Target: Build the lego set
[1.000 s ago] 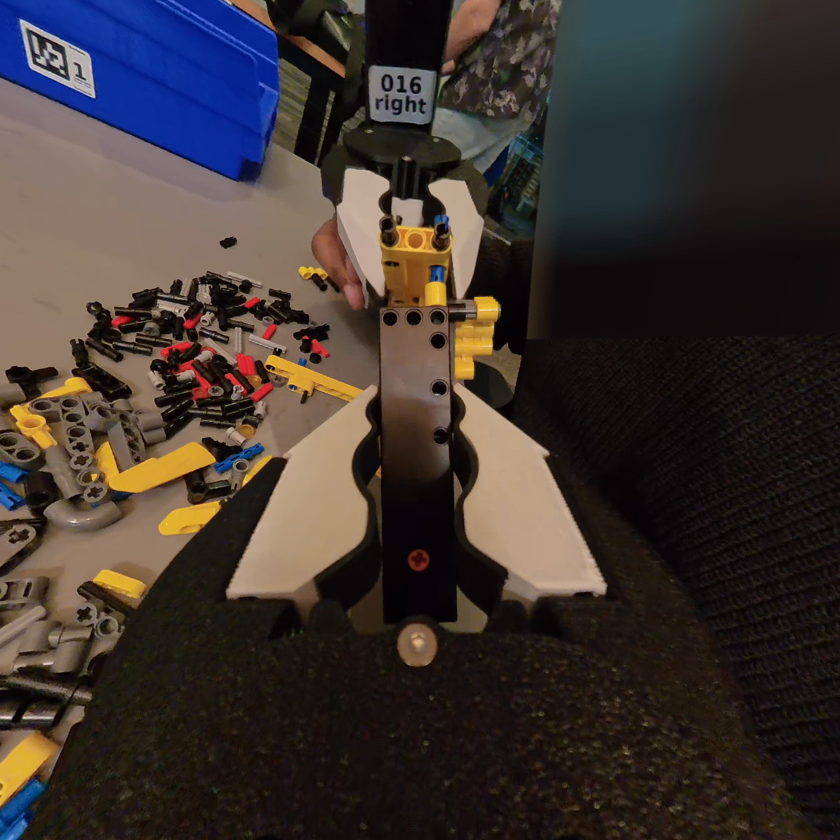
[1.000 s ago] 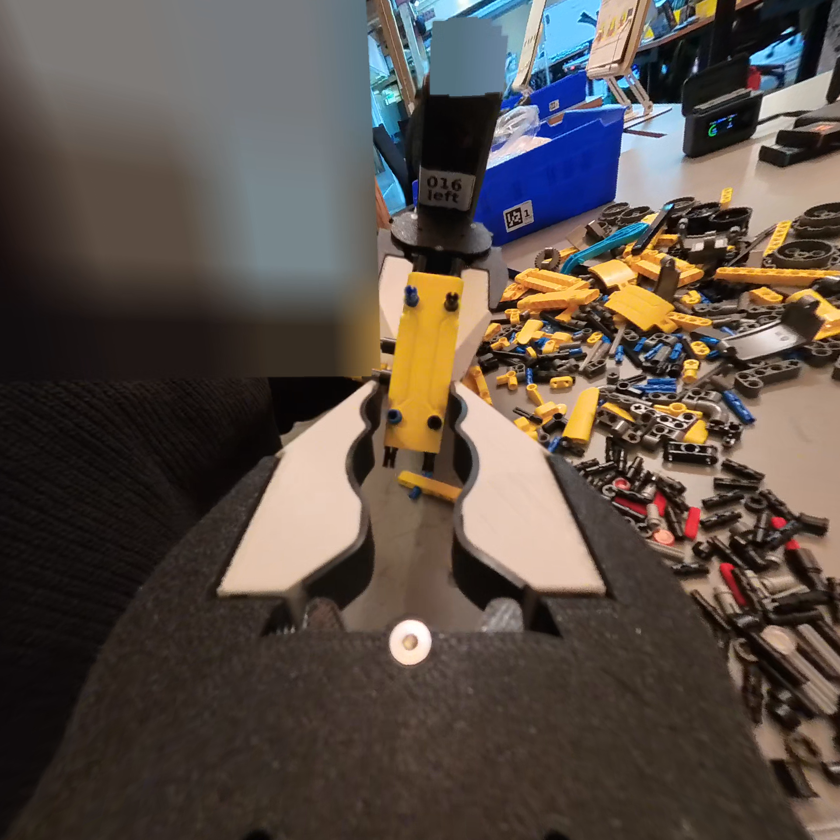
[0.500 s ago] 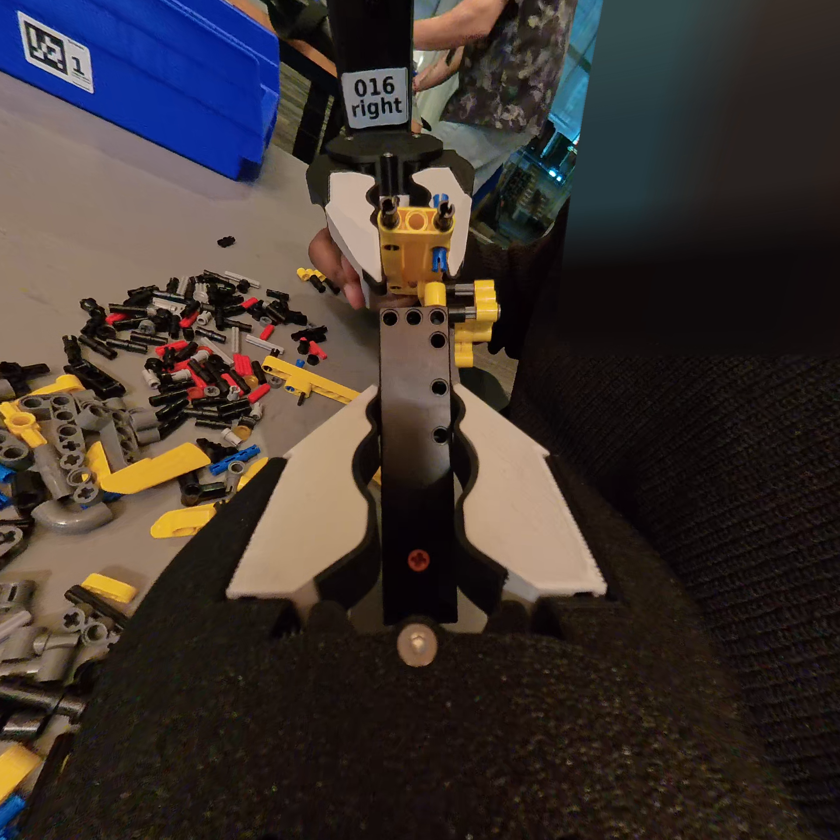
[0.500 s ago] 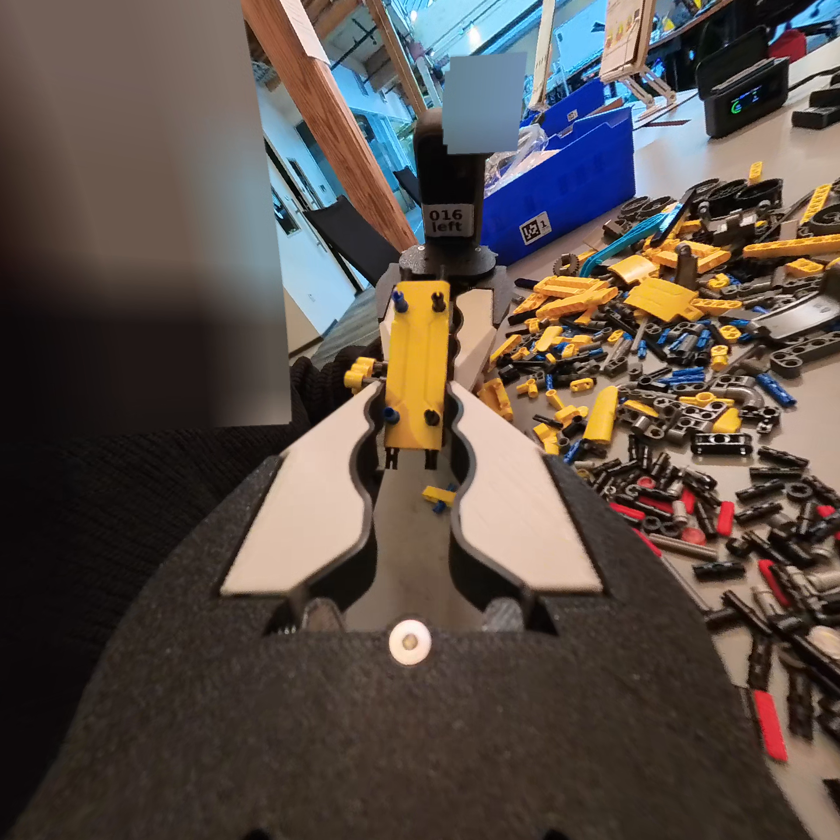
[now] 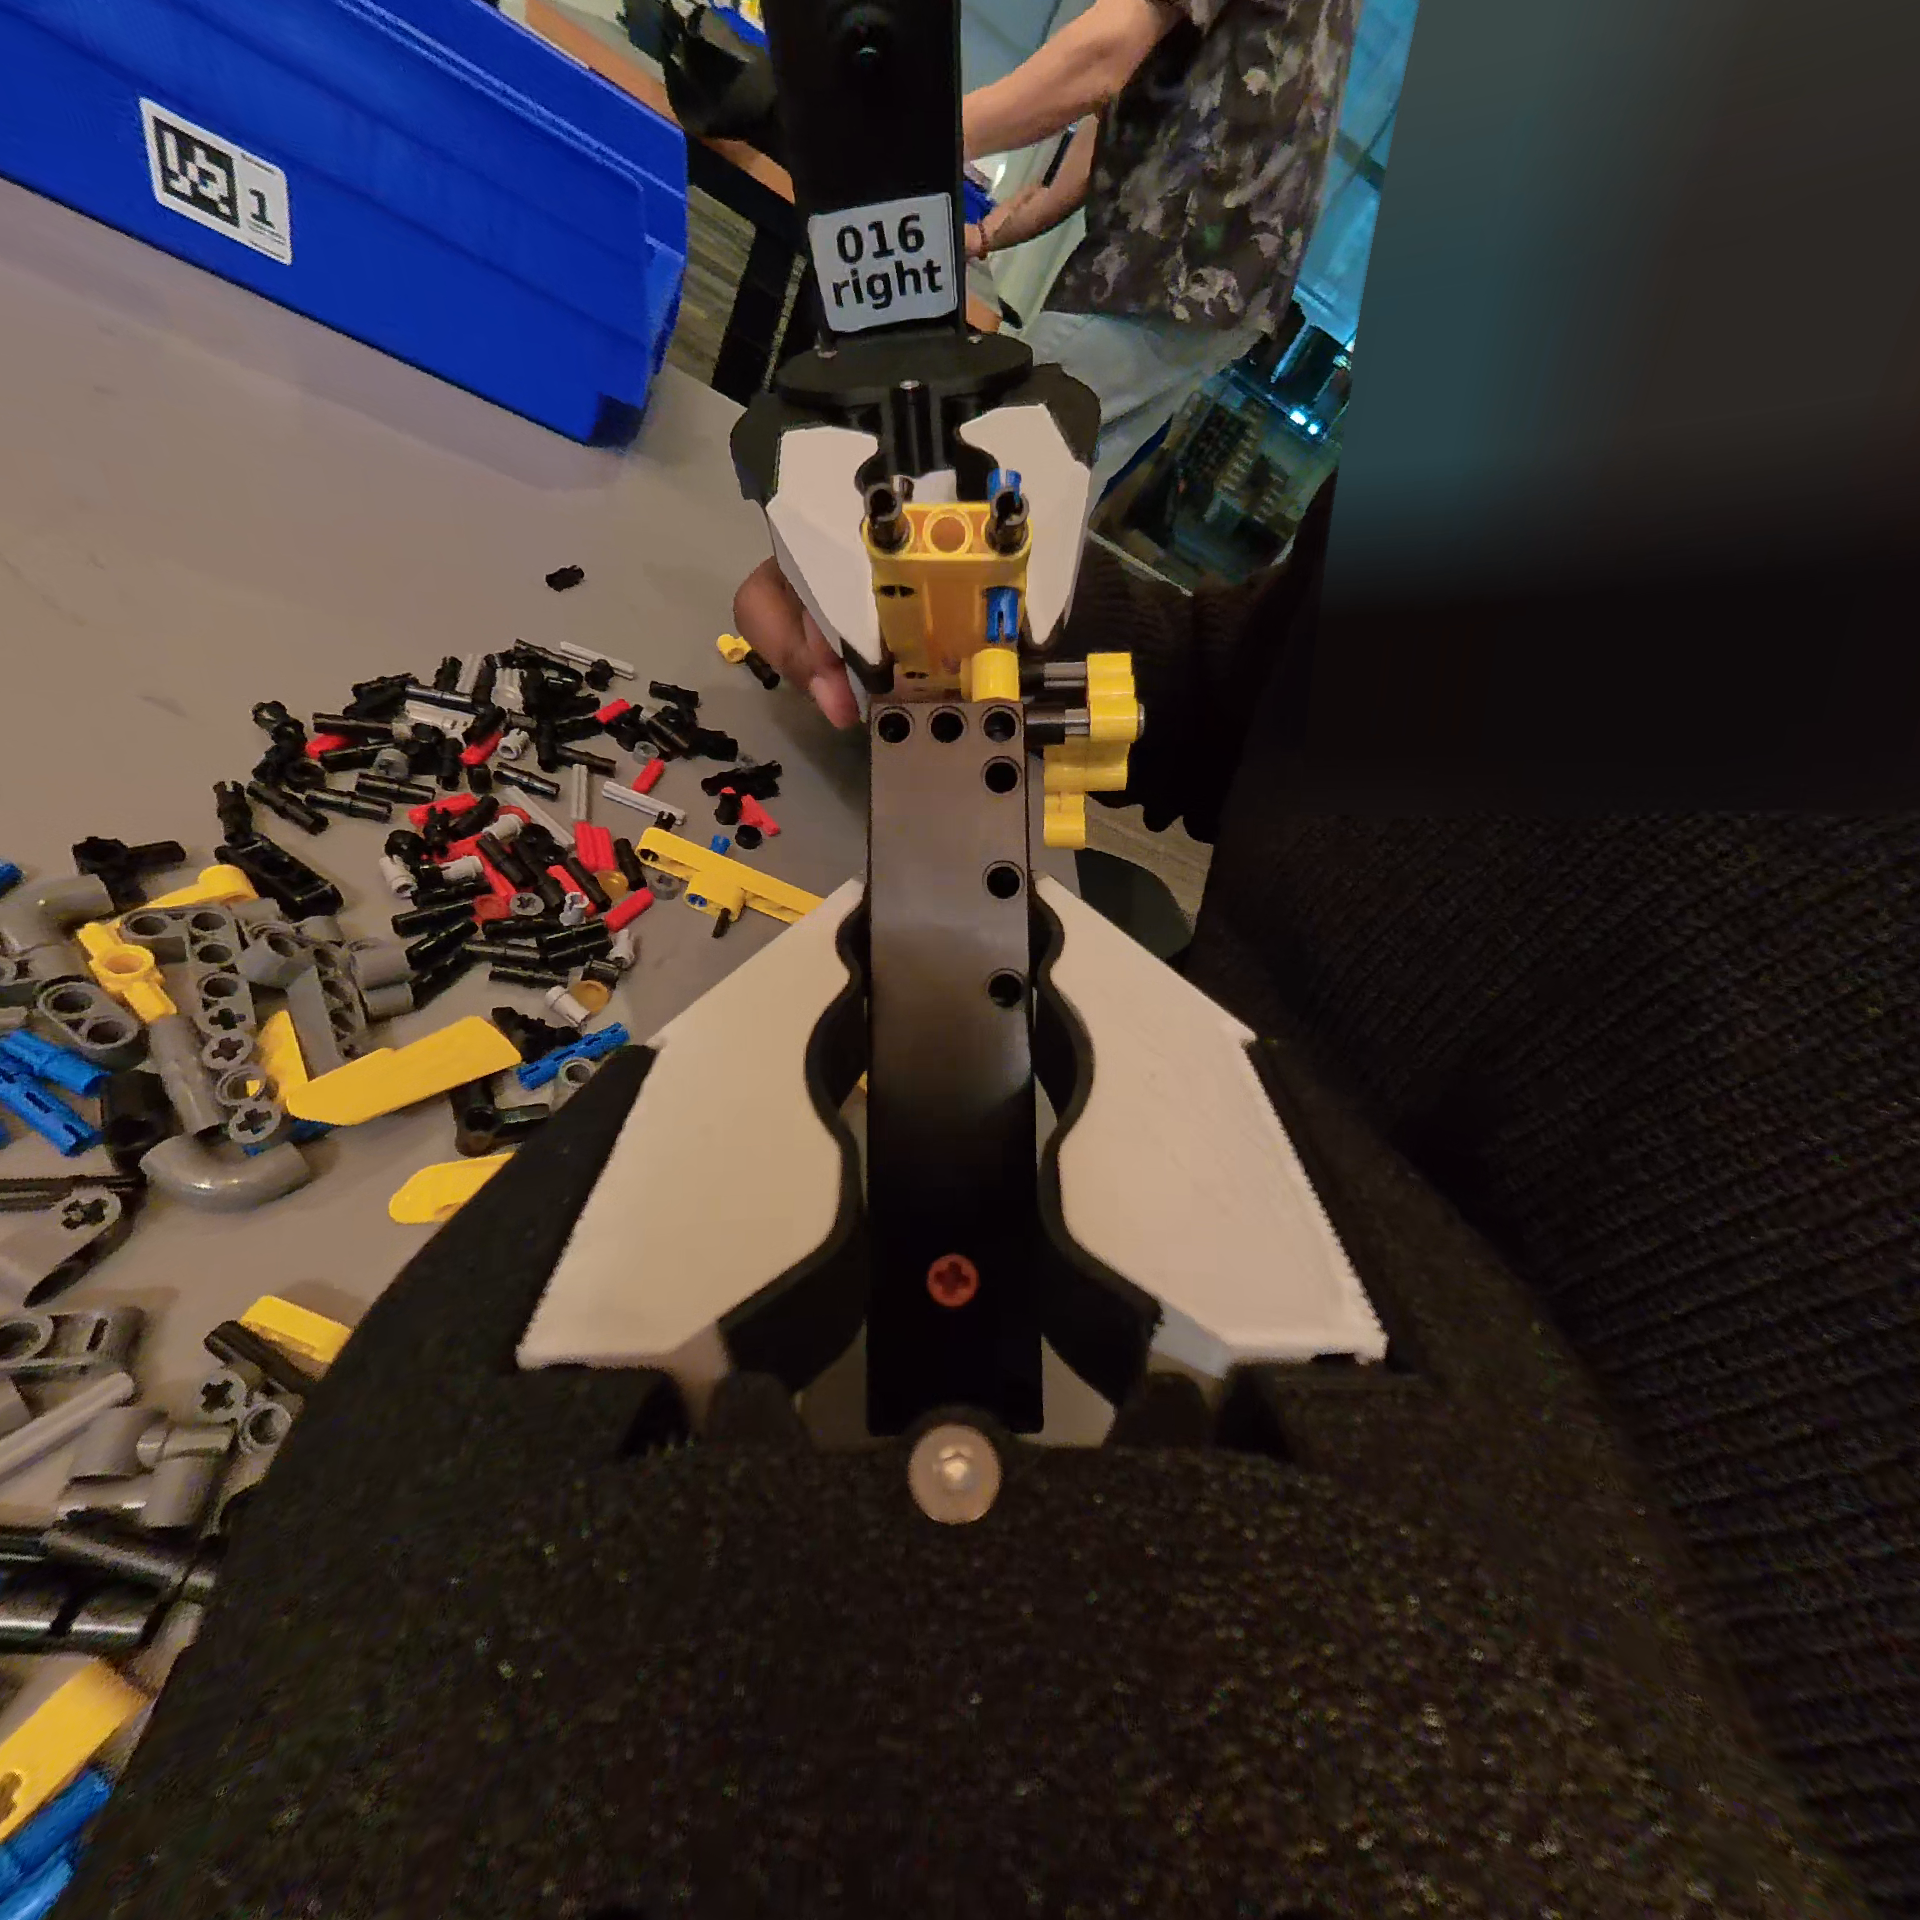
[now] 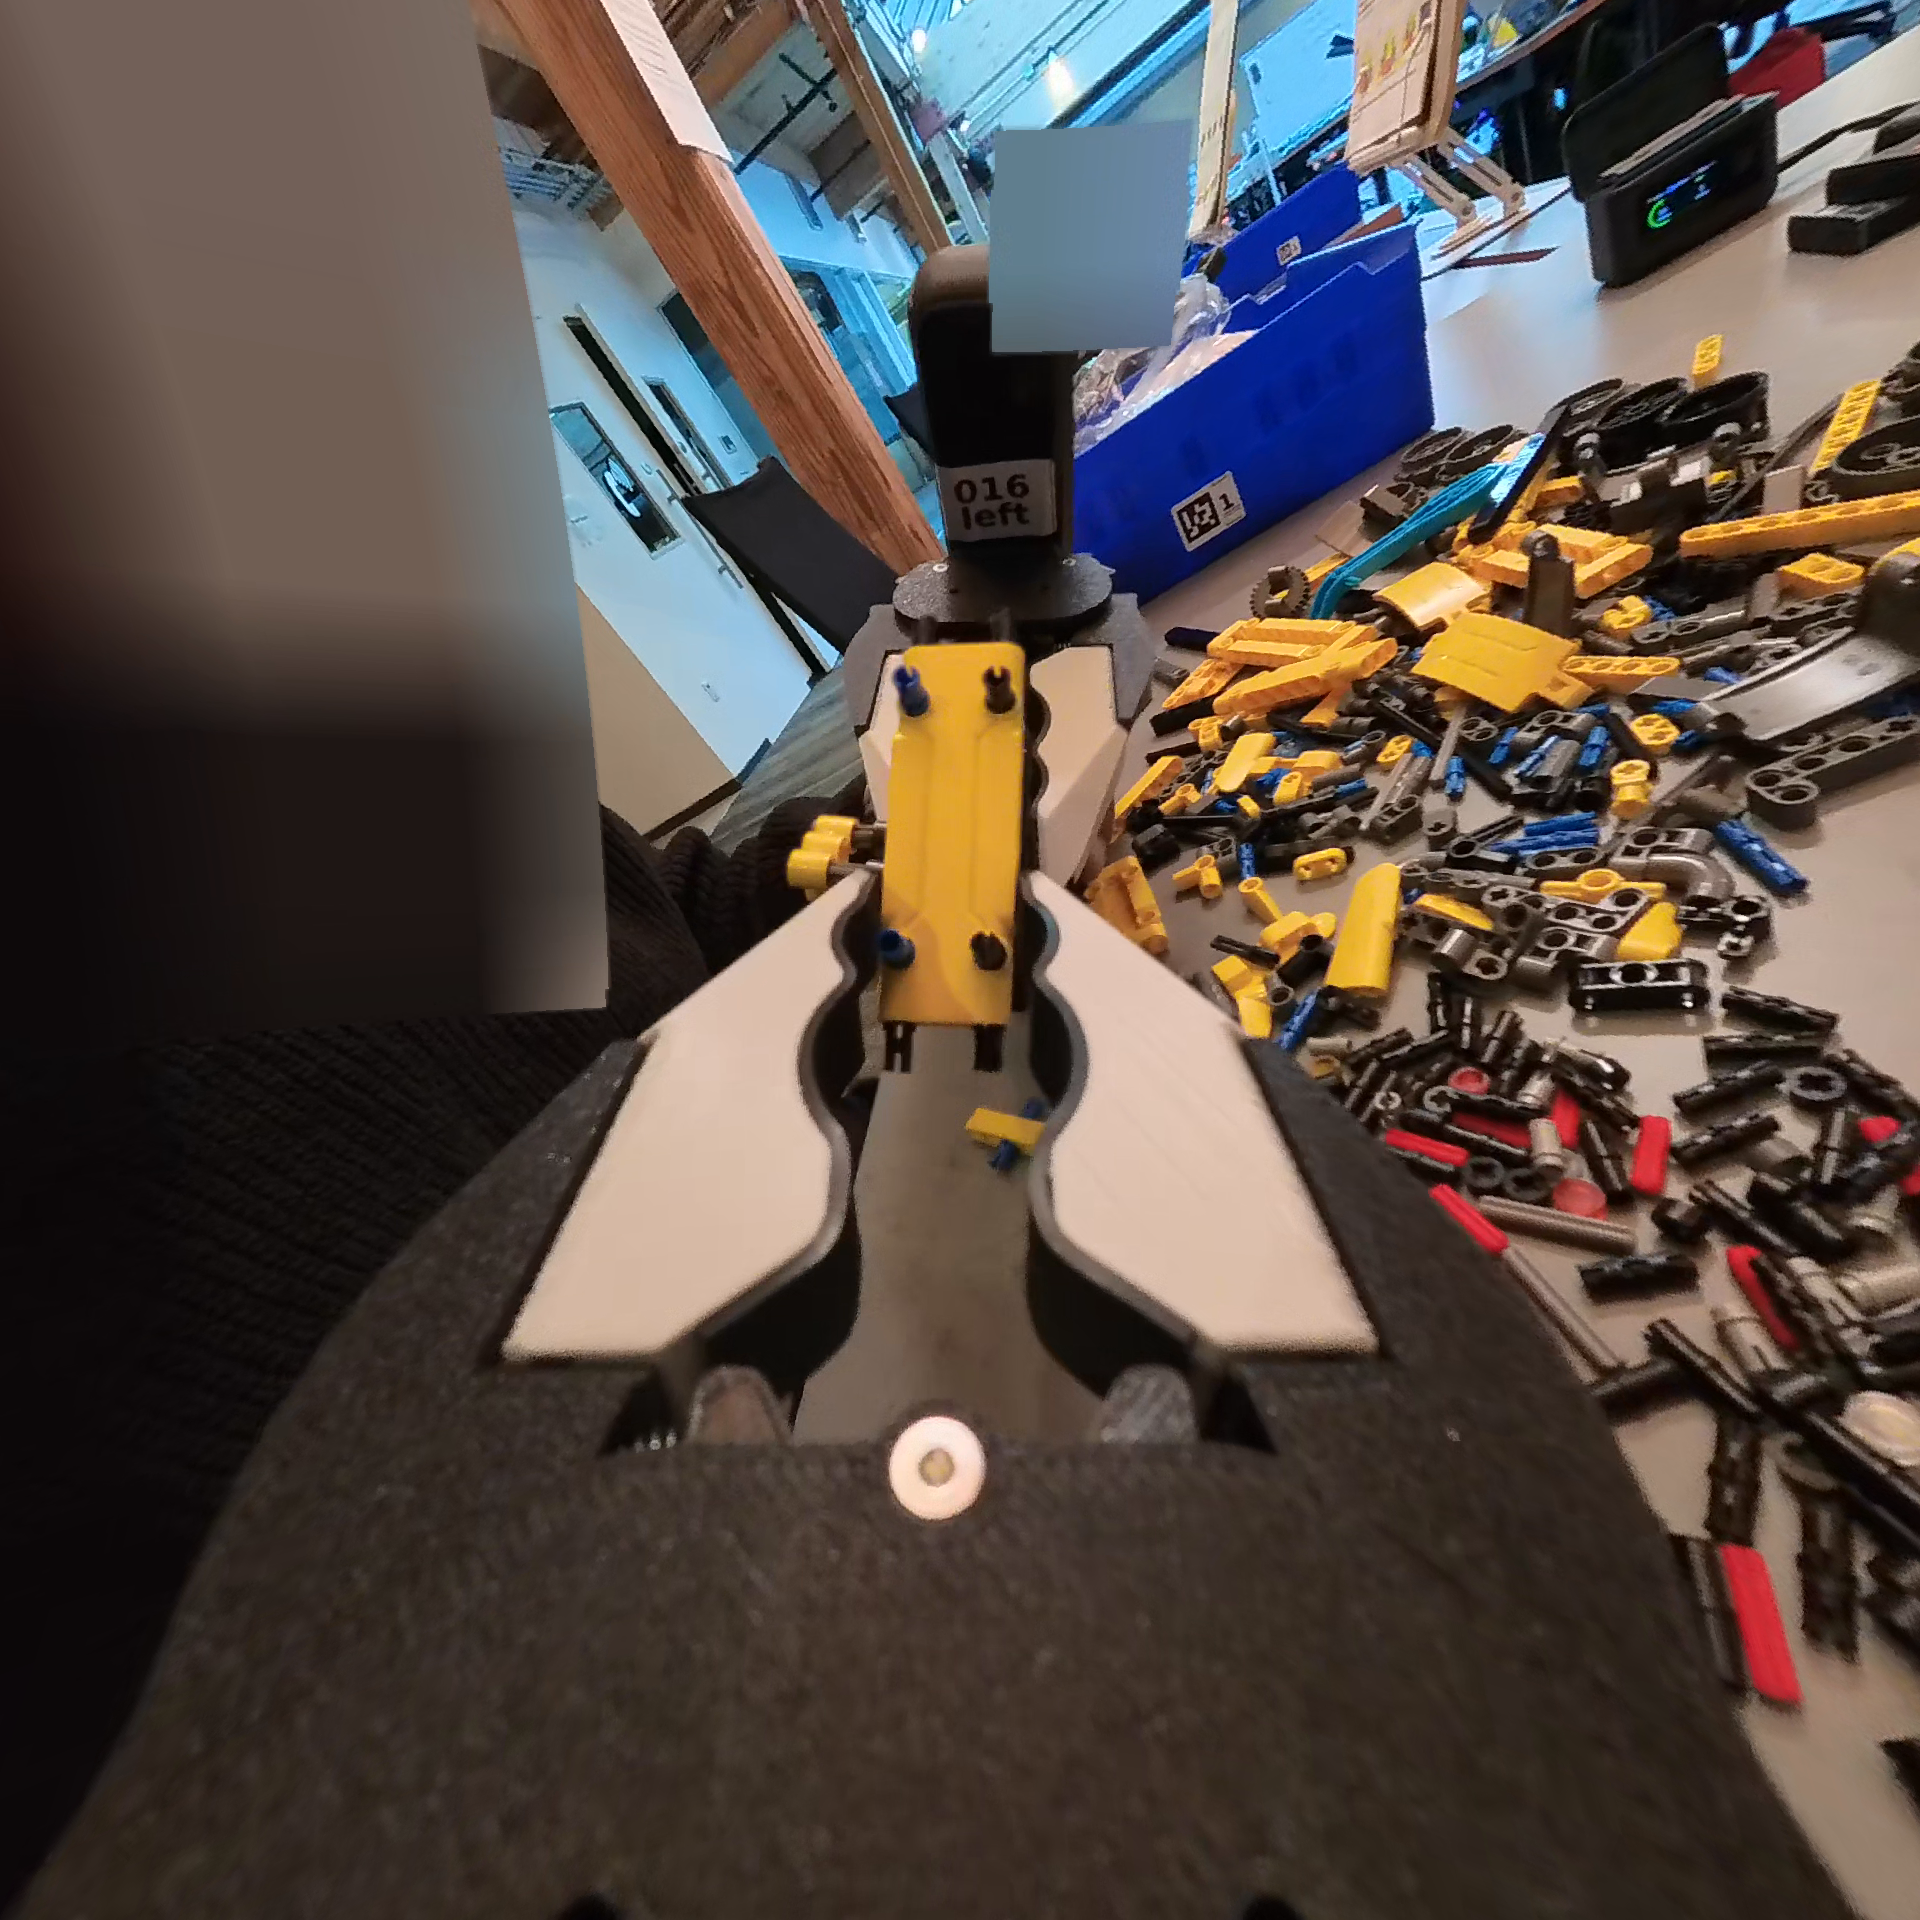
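Note:
My left gripper [image 5: 951, 904] is shut on a long black beam [image 5: 951, 1091] with holes, held above the table. At its far end the beam meets a yellow panel piece [image 5: 945, 592] that my right gripper [image 5: 951, 665] grips from the opposite side. Yellow connectors [image 5: 1086, 748] on grey pins stick out to the right at the joint. In the right wrist view my right gripper [image 6: 951, 894] is shut on the yellow panel [image 6: 951, 831], which carries blue and black pins. The left gripper's white fingers [image 6: 1075, 769] show behind it. Whether the two pieces are locked together is hidden.
Loose black, red, yellow, grey and blue building parts [image 5: 468, 831] lie spread over the grey table [image 5: 260, 520], also in the right wrist view [image 6: 1558, 883]. A blue bin [image 5: 416, 208] stands at the back. A hand [image 5: 790, 655], a black knit sleeve [image 5: 1610, 1143] and a person [image 5: 1195, 208] are close. Some 4 cm of space lies between my two pairs of fingers.
Both grippers have shifted and tilted slightly while still facing each other and holding their pieces. The right wrist view now shows more of the room above the table.

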A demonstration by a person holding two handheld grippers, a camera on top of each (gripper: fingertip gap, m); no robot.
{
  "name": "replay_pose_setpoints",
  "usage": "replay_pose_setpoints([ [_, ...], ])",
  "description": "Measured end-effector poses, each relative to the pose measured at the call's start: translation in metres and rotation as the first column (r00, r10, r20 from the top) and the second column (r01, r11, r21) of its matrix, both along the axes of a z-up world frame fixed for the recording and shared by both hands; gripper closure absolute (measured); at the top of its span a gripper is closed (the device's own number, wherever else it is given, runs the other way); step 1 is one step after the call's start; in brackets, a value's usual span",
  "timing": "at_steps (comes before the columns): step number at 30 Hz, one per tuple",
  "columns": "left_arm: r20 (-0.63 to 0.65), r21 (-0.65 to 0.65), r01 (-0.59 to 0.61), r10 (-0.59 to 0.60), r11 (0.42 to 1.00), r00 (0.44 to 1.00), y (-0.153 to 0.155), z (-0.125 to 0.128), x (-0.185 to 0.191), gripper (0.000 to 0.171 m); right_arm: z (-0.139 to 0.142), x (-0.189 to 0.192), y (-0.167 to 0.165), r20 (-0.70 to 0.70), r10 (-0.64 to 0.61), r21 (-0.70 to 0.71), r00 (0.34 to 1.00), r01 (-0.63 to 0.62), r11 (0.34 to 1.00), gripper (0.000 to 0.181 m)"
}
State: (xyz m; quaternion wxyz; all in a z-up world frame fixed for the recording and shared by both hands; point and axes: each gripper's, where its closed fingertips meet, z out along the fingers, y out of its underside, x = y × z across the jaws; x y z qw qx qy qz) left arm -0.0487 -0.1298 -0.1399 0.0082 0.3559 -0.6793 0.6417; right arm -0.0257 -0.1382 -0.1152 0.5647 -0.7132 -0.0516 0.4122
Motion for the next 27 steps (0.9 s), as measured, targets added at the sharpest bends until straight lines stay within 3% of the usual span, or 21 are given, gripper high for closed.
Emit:
replay_pose_setpoints([
  [3,0.001,-0.006,-0.012,0.013,1.0,1.0,0.0023,0.0006,0.0011,0.147,-0.0022,-0.0007,0.0004,-0.004,-0.003,-0.013,1.0,0.003,1.0,0.154],
  [12,-0.007,0.006,-0.057,0.057,0.998,0.998,0.008,-0.0021,0.0063,0.146,0.0,-0.0036,0.0013,0.025,-0.022,0.004,0.999,0.022,1.0,0.127],
  [18,-0.009,0.04,-0.065,0.066,0.997,0.998,0.0065,-0.0063,0.0078,0.146,-0.0058,-0.0028,0.006,0.074,-0.063,-0.004,0.995,0.064,0.998,0.13],
  [27,-0.014,0.058,-0.063,0.064,0.996,0.998,0.005,-0.0088,0.0077,0.147,-0.0072,-0.0074,0.0022,0.112,-0.025,0.001,0.993,0.025,1.0,0.14],
])
